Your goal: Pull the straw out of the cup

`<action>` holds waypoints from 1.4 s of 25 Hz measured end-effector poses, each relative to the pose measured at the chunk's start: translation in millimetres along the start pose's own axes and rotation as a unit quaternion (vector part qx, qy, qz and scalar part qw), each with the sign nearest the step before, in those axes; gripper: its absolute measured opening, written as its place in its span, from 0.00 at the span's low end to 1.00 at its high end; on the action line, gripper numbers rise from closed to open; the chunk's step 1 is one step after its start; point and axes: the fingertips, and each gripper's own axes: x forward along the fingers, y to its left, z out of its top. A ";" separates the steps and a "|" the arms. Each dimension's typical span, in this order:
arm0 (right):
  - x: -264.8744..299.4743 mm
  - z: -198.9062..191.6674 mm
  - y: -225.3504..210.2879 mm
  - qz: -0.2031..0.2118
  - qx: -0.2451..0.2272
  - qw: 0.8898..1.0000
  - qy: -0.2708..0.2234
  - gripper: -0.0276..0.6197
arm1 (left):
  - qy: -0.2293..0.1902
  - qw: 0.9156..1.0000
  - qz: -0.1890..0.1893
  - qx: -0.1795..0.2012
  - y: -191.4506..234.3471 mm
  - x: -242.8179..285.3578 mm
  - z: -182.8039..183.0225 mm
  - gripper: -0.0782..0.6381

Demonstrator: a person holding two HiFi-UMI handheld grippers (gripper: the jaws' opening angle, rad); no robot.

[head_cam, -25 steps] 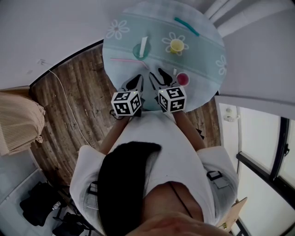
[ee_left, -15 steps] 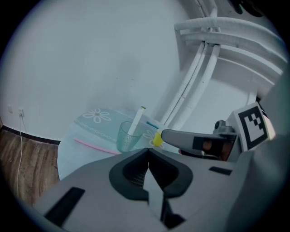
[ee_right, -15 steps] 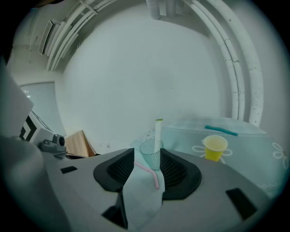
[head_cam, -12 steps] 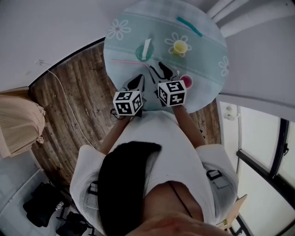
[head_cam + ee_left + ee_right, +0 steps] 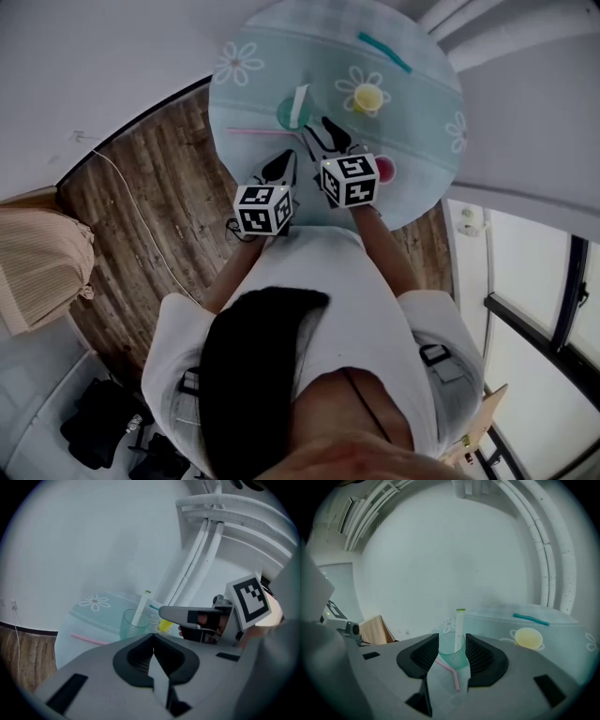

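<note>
Presently we judge the step to be the approach for the grasp. Right gripper (image 5: 452, 640): jaws wide apart, nothing held; the cup (image 5: 453, 657) shows framed between them but farther off, untouched. Left gripper (image 5: 153, 641): jaws closed together, empty, alongside the right one. The cup stands on the round desk (image 5: 412, 122) with the white straw (image 5: 459, 629) in it. The straw's long axis runs near vertical: lower end in the cup, green-tipped end up above the rim, leaning slightly against it. To do this well we should aim above the rim, close on the straw's shaft only, and draw along its own lean, since the light cup may lift or tip. We ignore the pink straw (image 5: 449, 670) lying flat near the cup
</note>
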 end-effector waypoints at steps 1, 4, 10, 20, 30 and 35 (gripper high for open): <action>2.5 0.5 -0.4 -0.001 0.001 1.000 0.001 0.29 | 0.002 1.000 -0.003 0.001 1.6 1.1 1.2 0.12; 9.5 1.2 -0.4 -0.002 0.004 1.000 0.004 0.29 | 0.008 1.000 -0.008 0.001 7.3 4.6 3.8 0.12; 26.3 4.2 0.2 -0.002 0.004 1.000 0.011 0.29 | 0.018 0.999 -0.017 0.024 14.0 8.4 9.1 0.12; 53.8 13.7 -5.3 -0.016 0.000 1.000 0.017 0.29 | 0.031 0.999 -0.011 0.001 39.4 8.7 5.1 0.12; 73.4 15.7 -15.1 -0.029 -0.002 0.999 0.037 0.29 | 0.052 0.999 -0.008 -0.005 58.8 11.2 1.0 0.12; 81.3 18.1 -17.5 -0.032 0.000 0.999 0.033 0.29 | 0.064 0.998 -0.006 -0.008 69.6 17.6 -3.8 0.12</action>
